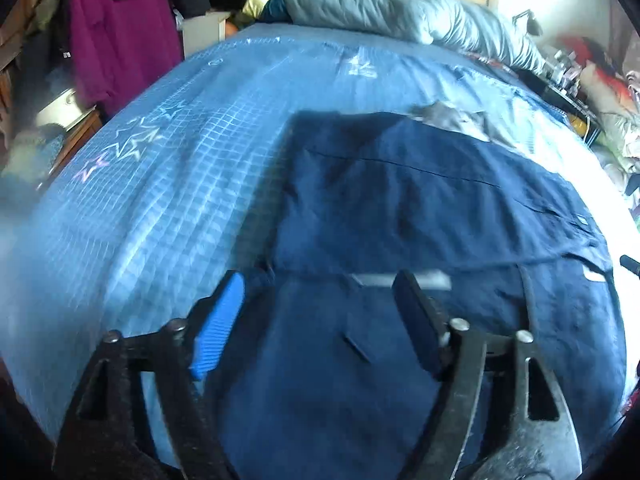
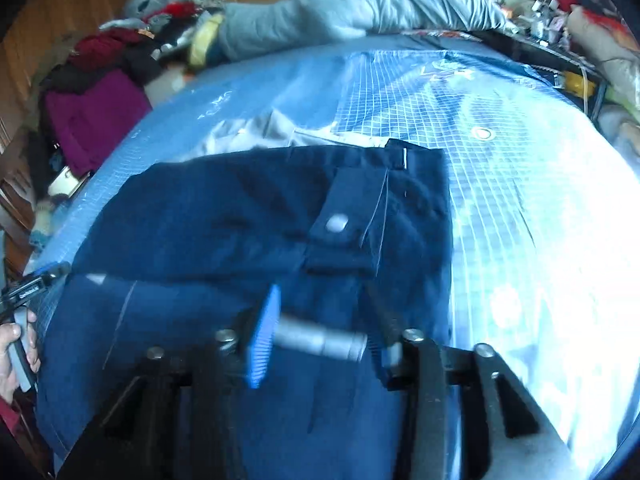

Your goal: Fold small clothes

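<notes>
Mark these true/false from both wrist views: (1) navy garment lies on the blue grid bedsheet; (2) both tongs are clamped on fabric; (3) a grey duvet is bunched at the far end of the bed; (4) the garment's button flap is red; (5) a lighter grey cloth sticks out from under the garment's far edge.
1. True. The navy garment lies spread on the blue grid bedsheet.
2. False. The left tongs and right tongs are both open above the cloth, gripping nothing.
3. True. The grey duvet is heaped by the headboard.
4. False. The button flap is navy with a pale button.
5. True. The grey cloth shows beyond the far edge.
</notes>
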A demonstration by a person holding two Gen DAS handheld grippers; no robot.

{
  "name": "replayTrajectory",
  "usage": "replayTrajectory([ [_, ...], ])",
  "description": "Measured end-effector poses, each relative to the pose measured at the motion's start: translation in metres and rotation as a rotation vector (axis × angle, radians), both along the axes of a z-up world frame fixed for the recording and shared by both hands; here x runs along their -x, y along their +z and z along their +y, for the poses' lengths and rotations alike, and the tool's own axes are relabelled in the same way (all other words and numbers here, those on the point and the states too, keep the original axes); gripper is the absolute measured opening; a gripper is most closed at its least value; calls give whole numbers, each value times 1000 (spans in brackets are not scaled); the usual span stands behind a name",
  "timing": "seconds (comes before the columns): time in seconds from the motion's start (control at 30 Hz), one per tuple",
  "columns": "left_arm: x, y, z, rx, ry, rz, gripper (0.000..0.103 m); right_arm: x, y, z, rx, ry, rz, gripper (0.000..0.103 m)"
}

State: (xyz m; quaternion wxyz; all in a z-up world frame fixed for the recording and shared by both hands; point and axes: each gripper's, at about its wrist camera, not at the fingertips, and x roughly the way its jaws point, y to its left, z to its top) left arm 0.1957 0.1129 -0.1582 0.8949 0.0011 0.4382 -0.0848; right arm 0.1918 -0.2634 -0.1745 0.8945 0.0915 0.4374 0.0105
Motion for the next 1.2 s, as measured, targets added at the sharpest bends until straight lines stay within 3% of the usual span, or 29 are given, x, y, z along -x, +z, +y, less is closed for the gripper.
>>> replayTrajectory([
  [0.07,26,0,-18,-29,-29,-6,79,26,4,21,17,22,-14,76],
  [0.17,50,-7,-38,8,-39,28,79,67,0,53,68,41,-18,79],
  [0.37,69,-39,-55,-36,-33,113,79,115,-21,80,107,60,37,84],
  [0.5,77,-46,-60,-97,-41,63,98,123,-46,85,143,62,114,89],
  [0.6,81,-46,-54,-85,-33,62,101,128,-51,88,147,62,96,103],
  [1.2,86,-50,-54,-72,-28,38,103,134,-61,93,166,49,16,103],
])
